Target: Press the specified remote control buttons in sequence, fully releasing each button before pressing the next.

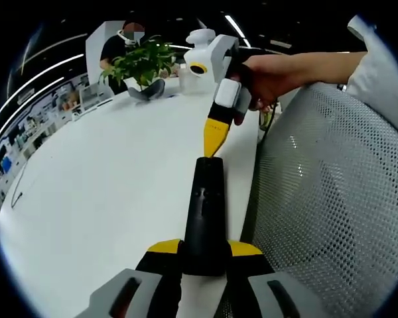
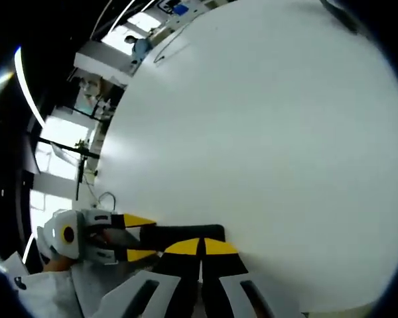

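Note:
A long black remote control (image 1: pixel 203 199) lies lengthwise along the edge of the white table (image 1: pixel 106 185). My left gripper (image 1: pixel 204 247) is shut on its near end, one yellow-tipped jaw on each side. My right gripper (image 1: pixel 214 139) comes down from above with its yellow tips together, touching the remote's far end. In the right gripper view, the right gripper (image 2: pixel 201 246) is shut with its tips against the remote (image 2: pixel 186 232). There the left gripper (image 2: pixel 138 237) clamps the remote from the left. The buttons are too dark to make out.
A grey mesh chair back (image 1: pixel 325 199) stands close on the right of the table edge. A potted green plant (image 1: pixel 142 63) sits at the table's far end, with a person (image 1: pixel 119 43) behind it. A hand (image 1: pixel 272 73) holds the right gripper. The white table (image 2: pixel 265 132) stretches ahead.

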A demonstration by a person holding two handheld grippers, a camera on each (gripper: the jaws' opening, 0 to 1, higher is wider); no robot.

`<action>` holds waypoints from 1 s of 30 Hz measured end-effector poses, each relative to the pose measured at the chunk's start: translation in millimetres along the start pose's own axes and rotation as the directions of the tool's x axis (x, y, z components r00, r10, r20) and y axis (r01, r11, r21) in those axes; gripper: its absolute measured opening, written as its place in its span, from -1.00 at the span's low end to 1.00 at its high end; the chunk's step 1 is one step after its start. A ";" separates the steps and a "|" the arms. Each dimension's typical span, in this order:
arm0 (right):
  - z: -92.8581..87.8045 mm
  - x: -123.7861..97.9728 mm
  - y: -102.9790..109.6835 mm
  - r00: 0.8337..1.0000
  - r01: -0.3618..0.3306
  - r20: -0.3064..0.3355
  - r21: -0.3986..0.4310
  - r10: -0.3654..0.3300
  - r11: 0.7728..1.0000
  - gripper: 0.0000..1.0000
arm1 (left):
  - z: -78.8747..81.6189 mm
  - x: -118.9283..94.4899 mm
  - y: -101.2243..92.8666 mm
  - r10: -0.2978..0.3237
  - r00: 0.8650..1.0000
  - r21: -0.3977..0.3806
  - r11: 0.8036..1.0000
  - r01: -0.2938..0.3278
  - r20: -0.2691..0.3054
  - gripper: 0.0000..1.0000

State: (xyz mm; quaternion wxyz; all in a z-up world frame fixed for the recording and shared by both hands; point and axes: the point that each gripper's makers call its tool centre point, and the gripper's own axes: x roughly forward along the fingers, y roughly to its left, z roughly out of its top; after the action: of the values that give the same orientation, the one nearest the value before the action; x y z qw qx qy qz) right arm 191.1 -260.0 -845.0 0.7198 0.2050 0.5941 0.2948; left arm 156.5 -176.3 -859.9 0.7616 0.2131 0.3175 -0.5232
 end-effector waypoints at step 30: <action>-4.5 8.3 1.8 0.999 0.012 -0.031 -0.033 -0.013 0.999 -1.00 | -0.2 0.1 -1.4 -0.004 1.000 -0.003 1.000 0.004 0.003 -0.51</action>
State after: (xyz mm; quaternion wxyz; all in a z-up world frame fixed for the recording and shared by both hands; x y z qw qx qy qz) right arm 187.4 -253.4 -850.9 0.7156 0.1847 0.6016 0.3030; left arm 155.2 -176.8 -860.1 0.7614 0.2106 0.3176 -0.5244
